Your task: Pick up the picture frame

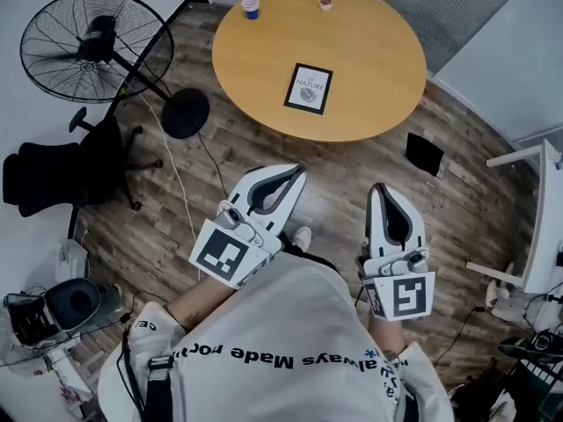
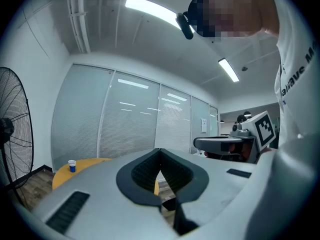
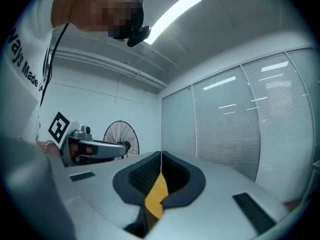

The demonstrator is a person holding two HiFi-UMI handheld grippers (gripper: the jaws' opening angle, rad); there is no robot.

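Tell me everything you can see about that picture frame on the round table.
The picture frame is a small rectangle with a thin black border around a white print, which carries small dark lettering above a grey round image. It lies flat, face up and slightly askew, on the round tan wooden table, nearer its near edge than its far one. Nothing but the tabletop touches it.

The table (image 1: 369, 51) is yellow-orange, the picture frame (image 1: 309, 88) black-edged and white.
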